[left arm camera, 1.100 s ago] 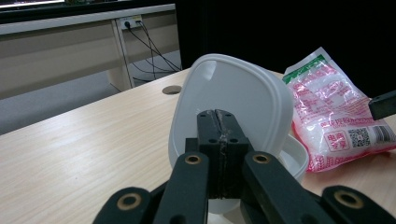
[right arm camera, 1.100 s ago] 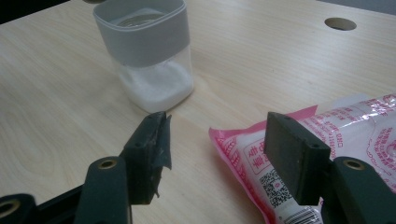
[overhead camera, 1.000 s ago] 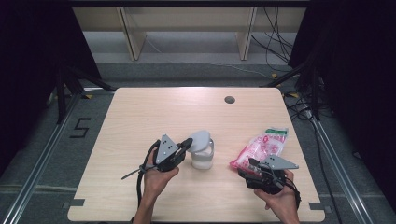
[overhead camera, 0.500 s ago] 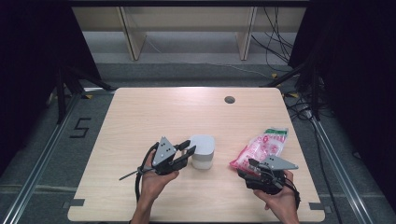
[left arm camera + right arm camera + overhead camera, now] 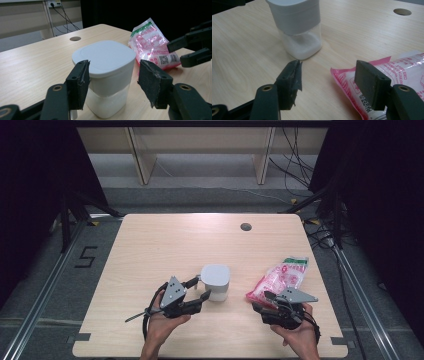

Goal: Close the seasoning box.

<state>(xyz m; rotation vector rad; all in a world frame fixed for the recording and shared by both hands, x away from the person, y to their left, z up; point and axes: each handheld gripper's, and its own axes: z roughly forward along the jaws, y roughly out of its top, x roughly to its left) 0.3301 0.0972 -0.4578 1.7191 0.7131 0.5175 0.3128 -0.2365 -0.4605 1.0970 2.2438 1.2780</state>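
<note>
- A clear container [image 5: 216, 282] with a white lid [image 5: 103, 57] stands upright on the worktop [image 5: 165, 245], near the front edge and a little left of the middle. White powder fills its lower part.
- The left hand-held gripper [image 5: 197, 288] is released, its jaws spread wide. In the left gripper view one black pad sits just beside each flank of the lid, with a gap on the right side; whether the left pad touches I cannot tell.
- A person's left hand [image 5: 165, 322] grips this tool from the front edge of the worktop.
- A pink and white bag [image 5: 280, 279] with a green strip at its far end lies flat to the right of the container, apart from it.
- The right hand-held gripper [image 5: 262, 297] is also released, jaws apart. In the right gripper view the near end of the bag lies at the right-side jaw, while the other jaw hangs over bare wood.
- The right hand [image 5: 295, 335] holds it near the front right corner.
- A round dark hole [image 5: 245, 226] sits in the far part of the worktop, well apart from everything.
</note>
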